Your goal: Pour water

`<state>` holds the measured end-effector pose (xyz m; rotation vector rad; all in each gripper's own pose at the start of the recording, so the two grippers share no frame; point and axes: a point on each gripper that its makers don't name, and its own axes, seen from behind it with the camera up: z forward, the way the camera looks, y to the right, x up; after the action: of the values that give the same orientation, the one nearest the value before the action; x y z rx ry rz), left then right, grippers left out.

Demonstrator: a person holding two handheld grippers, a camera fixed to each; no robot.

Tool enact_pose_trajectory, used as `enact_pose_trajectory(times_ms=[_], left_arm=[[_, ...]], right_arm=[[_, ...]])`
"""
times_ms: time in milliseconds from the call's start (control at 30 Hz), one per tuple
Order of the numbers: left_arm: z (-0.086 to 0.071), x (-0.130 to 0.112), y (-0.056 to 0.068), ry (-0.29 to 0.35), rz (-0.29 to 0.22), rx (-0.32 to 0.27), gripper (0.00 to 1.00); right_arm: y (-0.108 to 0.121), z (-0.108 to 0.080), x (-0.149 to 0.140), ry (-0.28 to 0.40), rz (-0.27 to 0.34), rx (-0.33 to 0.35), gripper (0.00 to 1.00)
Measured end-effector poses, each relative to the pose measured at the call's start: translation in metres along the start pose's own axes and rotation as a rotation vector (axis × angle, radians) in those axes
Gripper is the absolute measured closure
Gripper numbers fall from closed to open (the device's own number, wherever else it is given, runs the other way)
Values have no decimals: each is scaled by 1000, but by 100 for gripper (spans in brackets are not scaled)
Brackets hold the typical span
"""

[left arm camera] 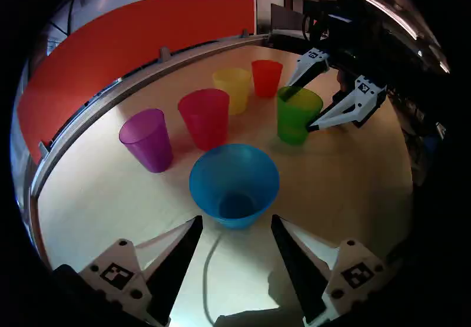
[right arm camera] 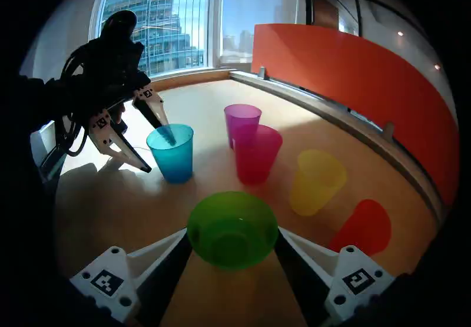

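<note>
A blue cup (left arm camera: pixel 234 185) stands on the wooden table (left arm camera: pixel 353 179) between the fingers of my left gripper (left arm camera: pixel 235 224), which is shut on its lower part. In the right gripper view the same blue cup (right arm camera: pixel 171 150) has a finger on each side. A green cup (right arm camera: pixel 232 230) stands between the fingers of my right gripper (right arm camera: pixel 232 233), which press on its sides. The left gripper view shows that green cup (left arm camera: pixel 298 115) farther off, with one finger behind it and one at its right side. I cannot tell whether either cup holds water.
Purple (left arm camera: pixel 147 139), pink (left arm camera: pixel 205 118), yellow (left arm camera: pixel 233 89) and red (left arm camera: pixel 266 77) cups stand in a curved row behind the blue one. A red panel (left arm camera: pixel 129 44) and a rail run along the table's far edge. Windows (right arm camera: pixel 171 20) lie beyond the left gripper.
</note>
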<state>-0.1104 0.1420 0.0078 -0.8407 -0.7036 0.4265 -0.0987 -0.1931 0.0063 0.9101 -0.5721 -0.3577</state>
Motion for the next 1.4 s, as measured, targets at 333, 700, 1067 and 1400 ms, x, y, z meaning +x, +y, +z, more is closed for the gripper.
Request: enact_pose_trajectory(times_ms=[333,700,1067,1400], left_arm=[[-9,-2,-1,6,-20,15,14],[-24,-10,-1,23,-56,58,14],[-45,-16,-5,53,-93,116,14],[-55,-19,-10,69,-123,160,14]], right_arm=[[2,-8,-4,0,10,-24,0],[2,-34,-11,21,43,-63,0],[6,-67,-23,34,60,-118,0],[13,-83,-25,55,91,-166,0]])
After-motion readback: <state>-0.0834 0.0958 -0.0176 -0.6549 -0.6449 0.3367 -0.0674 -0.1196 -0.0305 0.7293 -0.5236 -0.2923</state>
